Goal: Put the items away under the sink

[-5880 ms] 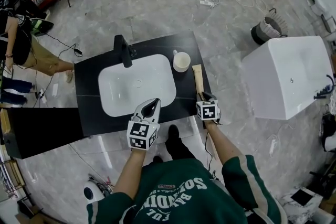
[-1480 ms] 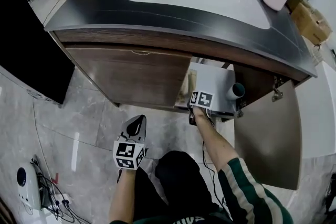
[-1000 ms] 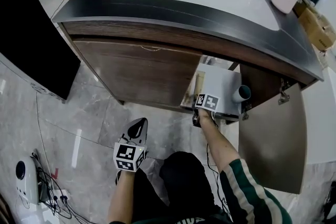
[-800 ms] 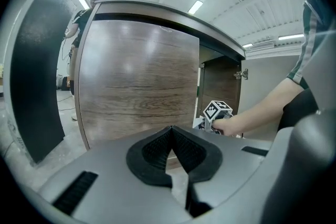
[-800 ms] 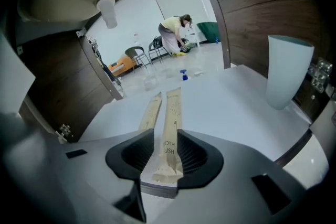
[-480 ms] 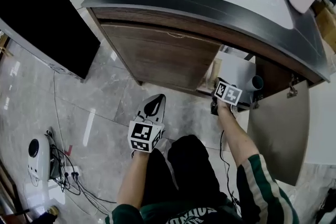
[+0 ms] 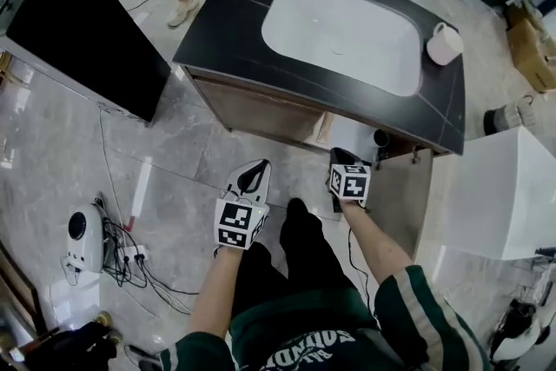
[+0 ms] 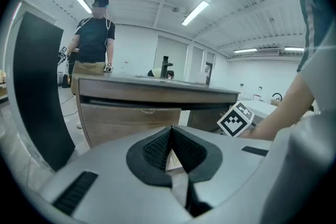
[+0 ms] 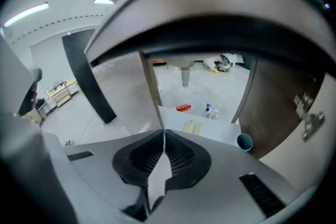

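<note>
Left claw [image 7: 254, 175] is shut tip to tip and empty, held over grey floor, and past its tips I see the vanity's closed wooden front [image 8: 131, 118]. Right claw [image 9: 164, 134] has just been closing; its jaws meet on nothing. Beyond its tips the open cabinet shelf [image 9: 220, 126] under the sink holds two tan packets [image 9: 192, 127], with a red item [image 9: 184, 107] and spray bottle [image 9: 208, 109] farther back. To their right are a cup [image 9: 244, 141] and the open door [image 9: 286, 107]. A white mug [image 7: 446, 43] stands on the counter.
</note>
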Motion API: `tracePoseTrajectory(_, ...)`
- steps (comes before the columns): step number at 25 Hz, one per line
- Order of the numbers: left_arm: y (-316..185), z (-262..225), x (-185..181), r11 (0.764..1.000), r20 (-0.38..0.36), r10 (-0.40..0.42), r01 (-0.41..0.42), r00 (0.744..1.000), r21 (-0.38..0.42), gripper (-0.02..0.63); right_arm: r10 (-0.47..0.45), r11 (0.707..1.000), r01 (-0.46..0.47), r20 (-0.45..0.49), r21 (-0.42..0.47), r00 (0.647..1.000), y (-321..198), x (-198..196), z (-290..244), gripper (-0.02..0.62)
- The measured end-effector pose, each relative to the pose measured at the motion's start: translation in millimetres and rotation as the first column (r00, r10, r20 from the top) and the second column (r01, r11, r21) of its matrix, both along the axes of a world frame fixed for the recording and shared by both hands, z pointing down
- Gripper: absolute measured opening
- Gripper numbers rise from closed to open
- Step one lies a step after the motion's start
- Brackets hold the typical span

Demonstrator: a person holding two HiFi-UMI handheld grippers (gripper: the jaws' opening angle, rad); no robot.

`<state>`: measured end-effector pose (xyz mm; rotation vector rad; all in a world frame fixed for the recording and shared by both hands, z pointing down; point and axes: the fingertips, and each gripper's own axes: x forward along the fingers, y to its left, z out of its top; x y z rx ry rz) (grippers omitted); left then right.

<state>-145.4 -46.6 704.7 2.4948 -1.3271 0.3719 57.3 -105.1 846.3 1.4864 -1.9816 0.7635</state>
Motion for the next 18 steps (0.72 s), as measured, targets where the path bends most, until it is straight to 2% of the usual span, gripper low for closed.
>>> tracePoseTrajectory(3, 8, -68, 3, 0.999, 0.014, 0.028, -0.028, 1.0, -0.016, 0.01, -0.087, 0.996, 0.087, -0.011, 0.006, 0.996, 20, -19, -83, 0.046)
tracePoseTrajectory(8, 10, -172, 16, 0.998, -0.015, 0.056, -0.057, 0.998, -0.022, 0.011, -0.156, 0.985, 0.152, 0.035, 0.083, 0.987, 43, -33, -216, 0.046)
tracePoseTrajectory(11, 0, -215, 27, 0.998, -0.032, 0.055, -0.056, 0.998, -0.017, 0.011, -0.185, 0.974, 0.178, 0.037, 0.142, 0.982, 40, -29, -276, 0.046)
tracePoseTrajectory(15, -18, -241, 51, 0.998, -0.035, 0.045, -0.046, 0.998, -0.051, 0.011, -0.168, 0.967, 0.151, 0.067, 0.205, 0.984, 25, -2, -332, 0.048)
tracePoseTrajectory(18, -42, -268, 82, 0.997, -0.044, 0.072, -0.073, 0.996, -0.016, 0.011, -0.104, 0.962, 0.074, 0.102, 0.261, 0.989, -1, 32, -365, 0.048)
